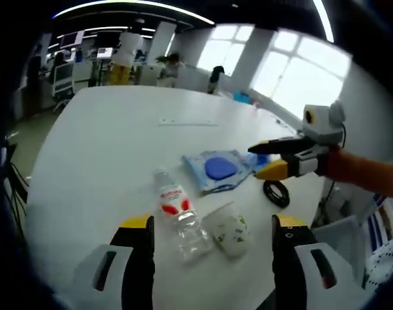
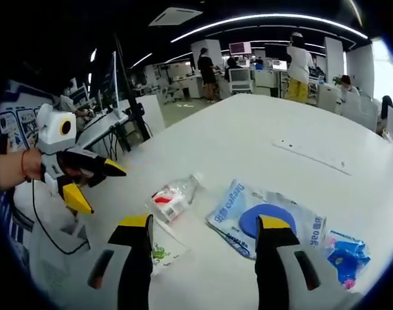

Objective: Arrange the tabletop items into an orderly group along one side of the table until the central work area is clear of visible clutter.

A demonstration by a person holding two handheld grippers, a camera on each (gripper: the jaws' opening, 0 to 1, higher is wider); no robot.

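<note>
A clear plastic bottle [image 1: 177, 212] with a red label lies on the white table [image 1: 119, 142], just ahead of my left gripper [image 1: 213, 225], which is open and holds nothing. Beside the bottle lies a small white pouch [image 1: 231, 234] with green print. Further off is a clear bag with a blue disc [image 1: 219, 169], and by it a black ring [image 1: 275, 192]. My right gripper [image 1: 268, 159] comes in from the right, over the bag's edge. In the right gripper view, my right gripper [image 2: 204, 225] is open above the bottle [image 2: 173, 195] and the bag [image 2: 267, 221]. My left gripper [image 2: 99, 186] hangs open at the left.
A small blue packet [image 2: 344, 252] lies right of the bag. A thin pale strip [image 1: 186, 121] rests mid-table. Black cables [image 2: 44, 226] hang off the table's near edge. Desks, monitors and people [image 2: 298, 64] stand beyond the far end, with windows [image 1: 299, 71] along one side.
</note>
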